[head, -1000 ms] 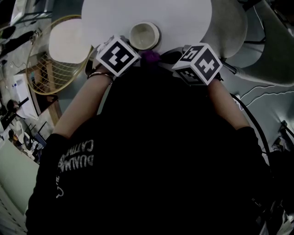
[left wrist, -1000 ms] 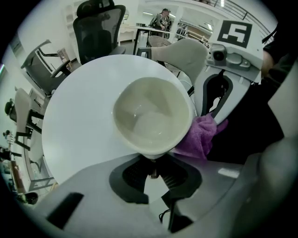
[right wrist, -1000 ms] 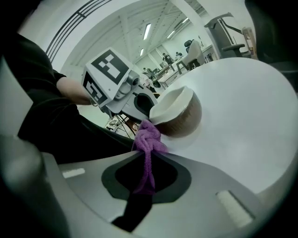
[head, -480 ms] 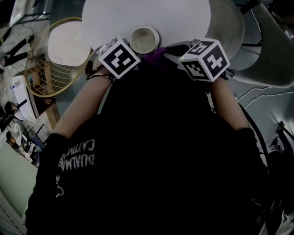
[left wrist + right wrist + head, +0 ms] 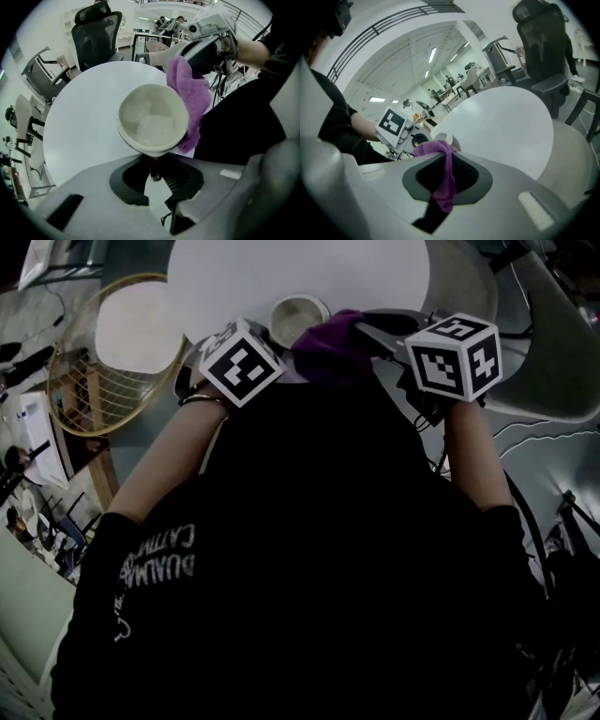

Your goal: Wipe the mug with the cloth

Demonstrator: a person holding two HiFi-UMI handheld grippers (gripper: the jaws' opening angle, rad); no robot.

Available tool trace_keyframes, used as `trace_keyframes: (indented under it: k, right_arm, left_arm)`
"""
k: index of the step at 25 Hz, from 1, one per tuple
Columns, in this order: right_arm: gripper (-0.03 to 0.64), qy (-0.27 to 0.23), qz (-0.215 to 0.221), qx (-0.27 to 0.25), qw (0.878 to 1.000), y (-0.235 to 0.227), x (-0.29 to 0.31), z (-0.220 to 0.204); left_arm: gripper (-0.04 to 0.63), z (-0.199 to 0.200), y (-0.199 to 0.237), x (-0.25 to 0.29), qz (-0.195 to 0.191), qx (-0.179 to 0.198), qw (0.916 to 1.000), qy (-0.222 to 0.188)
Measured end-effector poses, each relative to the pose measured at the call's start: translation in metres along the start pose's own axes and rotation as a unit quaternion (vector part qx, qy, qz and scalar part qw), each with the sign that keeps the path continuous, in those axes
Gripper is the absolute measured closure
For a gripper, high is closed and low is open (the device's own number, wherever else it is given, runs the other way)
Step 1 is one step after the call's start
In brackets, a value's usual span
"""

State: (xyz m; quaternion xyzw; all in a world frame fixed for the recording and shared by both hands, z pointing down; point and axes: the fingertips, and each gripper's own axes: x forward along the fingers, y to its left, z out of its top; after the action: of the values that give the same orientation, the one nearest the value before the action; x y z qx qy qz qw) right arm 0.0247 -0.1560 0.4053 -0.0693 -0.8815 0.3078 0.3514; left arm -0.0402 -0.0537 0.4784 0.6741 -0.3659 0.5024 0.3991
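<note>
A cream mug (image 5: pixel 152 119) hangs over the white round table (image 5: pixel 79 122), mouth toward the camera. My left gripper (image 5: pixel 154 171) is shut on its base or handle, which sits between the jaws; they have just been opening slightly. My right gripper (image 5: pixel 443 176) is shut on a purple cloth (image 5: pixel 440 183), which drapes down between its jaws. In the left gripper view the cloth (image 5: pixel 187 98) hangs against the mug's right rim. The head view shows the mug (image 5: pixel 298 313) and the cloth (image 5: pixel 330 341) side by side at the table's near edge.
A black office chair (image 5: pixel 96 33) stands beyond the table. A round wire-frame stool (image 5: pixel 112 352) sits to the left, and a grey chair (image 5: pixel 469 296) to the right. The person's dark torso fills the lower head view.
My right gripper has swung right and upward, lifting the purple cloth into view beside the mug. The left gripper and the mug have hardly moved.
</note>
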Motion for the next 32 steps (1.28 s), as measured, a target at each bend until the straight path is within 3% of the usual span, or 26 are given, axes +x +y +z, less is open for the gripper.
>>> trace_keyframes:
  k: [6, 12, 19, 24, 28, 32]
  right_arm:
    - [0.578, -0.065, -0.007, 0.030, 0.997, -0.009, -0.034, 0.040]
    - [0.578, -0.126, 0.027, 0.063, 0.990, 0.010, -0.040, 0.062]
    - [0.578, -0.202, 0.081, 0.094, 0.972, 0.030, -0.056, 0.094]
    - [0.578, -0.229, 0.099, 0.084, 0.965, 0.038, -0.056, 0.109]
    - [0.578, -0.232, 0.102, 0.075, 0.964, 0.042, -0.038, 0.138]
    - [0.578, -0.231, 0.118, 0.056, 0.964, 0.062, -0.039, 0.149]
  left_arm:
    - [0.529, 0.020, 0.006, -0.013, 0.027, 0.011, 0.9984, -0.048]
    - [0.532, 0.006, 0.009, -0.008, 0.044, -0.007, 0.9958, -0.079]
    - [0.498, -0.005, 0.008, -0.011, 0.056, -0.078, 0.9833, -0.154]
    - [0.472, -0.023, 0.001, -0.012, 0.048, -0.111, 0.9770, -0.176]
    - [0.487, -0.036, 0.022, -0.034, 0.058, -0.148, 0.9644, -0.211]
    - [0.561, -0.042, 0.028, -0.067, 0.076, -0.196, 0.9403, -0.268]
